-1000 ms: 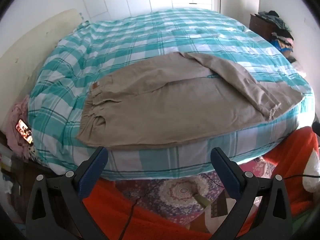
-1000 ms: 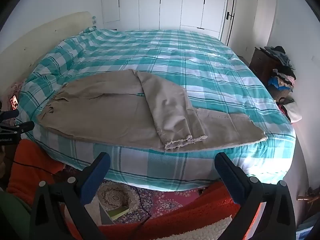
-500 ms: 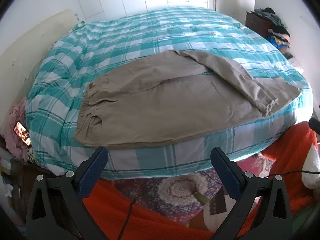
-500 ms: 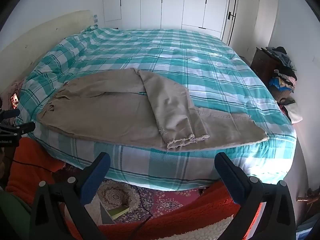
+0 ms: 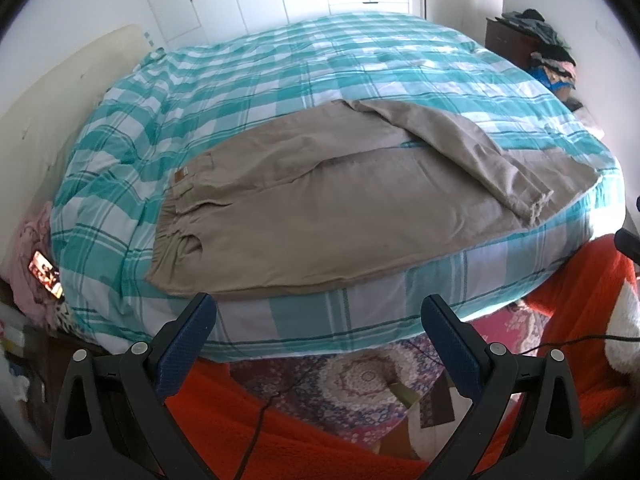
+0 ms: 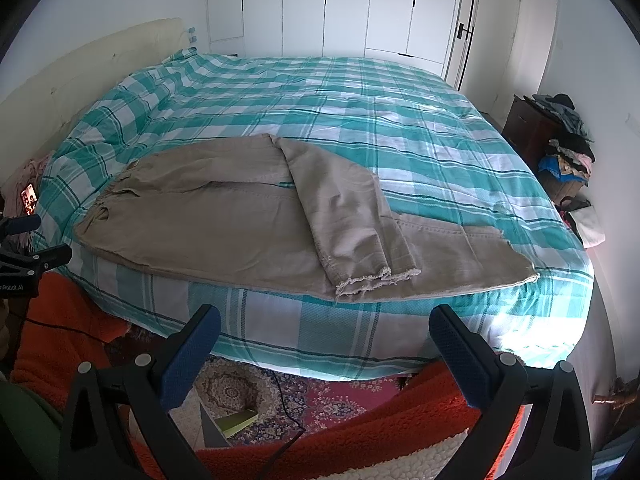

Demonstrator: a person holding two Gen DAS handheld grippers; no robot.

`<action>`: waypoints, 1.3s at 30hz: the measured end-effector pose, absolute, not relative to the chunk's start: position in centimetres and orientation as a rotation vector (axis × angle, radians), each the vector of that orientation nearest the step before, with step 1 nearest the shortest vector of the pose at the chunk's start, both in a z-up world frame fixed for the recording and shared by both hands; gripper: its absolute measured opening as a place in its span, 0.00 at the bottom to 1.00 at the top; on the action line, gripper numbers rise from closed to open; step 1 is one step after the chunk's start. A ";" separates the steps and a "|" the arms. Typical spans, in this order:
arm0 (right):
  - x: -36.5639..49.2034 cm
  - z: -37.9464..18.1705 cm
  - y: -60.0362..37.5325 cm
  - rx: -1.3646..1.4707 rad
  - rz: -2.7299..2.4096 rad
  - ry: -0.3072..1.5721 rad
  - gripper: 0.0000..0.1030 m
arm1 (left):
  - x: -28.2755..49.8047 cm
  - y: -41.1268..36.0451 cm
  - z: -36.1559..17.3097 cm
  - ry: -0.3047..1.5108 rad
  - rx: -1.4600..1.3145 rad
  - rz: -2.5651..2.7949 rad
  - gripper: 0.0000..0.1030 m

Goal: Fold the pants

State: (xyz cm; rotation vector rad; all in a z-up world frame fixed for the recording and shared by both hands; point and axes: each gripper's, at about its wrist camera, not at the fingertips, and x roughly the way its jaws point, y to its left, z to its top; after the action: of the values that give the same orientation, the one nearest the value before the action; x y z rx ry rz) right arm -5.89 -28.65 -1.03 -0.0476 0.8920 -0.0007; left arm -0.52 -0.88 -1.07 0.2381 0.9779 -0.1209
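Tan pants [image 5: 340,204] lie flat along the near edge of the bed [image 5: 280,80], waistband at the left, legs to the right. The far leg crosses over the near leg, its frayed hem [image 6: 376,278] near the bed's edge. The pants also show in the right wrist view [image 6: 224,224]. My left gripper [image 5: 318,312] is open and empty, hovering off the bed's near side below the pants. My right gripper [image 6: 324,322] is open and empty, below the crossed hem. The left gripper [image 6: 24,248] also shows at the right view's left edge.
The bed has a teal and white checked cover [image 6: 360,112]. A patterned rug [image 5: 360,380] and an orange fleece blanket [image 6: 400,432] lie on the floor below. A lit phone [image 5: 46,276] sits at the bed's left side. A clothes pile [image 6: 564,152] stands at the right wall.
Both grippers have drifted slightly; the left view has shifted so the pants sit a little lower and closer. The pants have not moved. Both grippers stay open.
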 end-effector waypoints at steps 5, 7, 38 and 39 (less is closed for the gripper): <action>-5.9 -1.0 -28.5 -0.049 -0.001 0.894 1.00 | -0.6 -1.0 -1.1 0.977 0.241 -0.124 0.99; -5.9 -1.1 -28.4 -0.047 -0.003 0.894 1.00 | -0.6 -1.1 -1.2 0.978 0.244 -0.126 0.99; -5.7 -1.3 -28.0 -0.058 0.007 0.899 1.00 | -1.0 -1.6 -1.4 0.970 0.293 -0.127 0.99; -5.7 -1.3 -27.9 -0.059 0.006 0.898 1.00 | -0.9 -1.7 -1.5 0.971 0.294 -0.127 0.99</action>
State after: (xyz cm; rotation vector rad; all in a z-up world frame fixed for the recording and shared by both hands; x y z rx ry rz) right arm -5.70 -27.92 -1.33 -0.0586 0.8980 0.0060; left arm -0.94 -1.66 -1.45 0.2942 0.9707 -0.1270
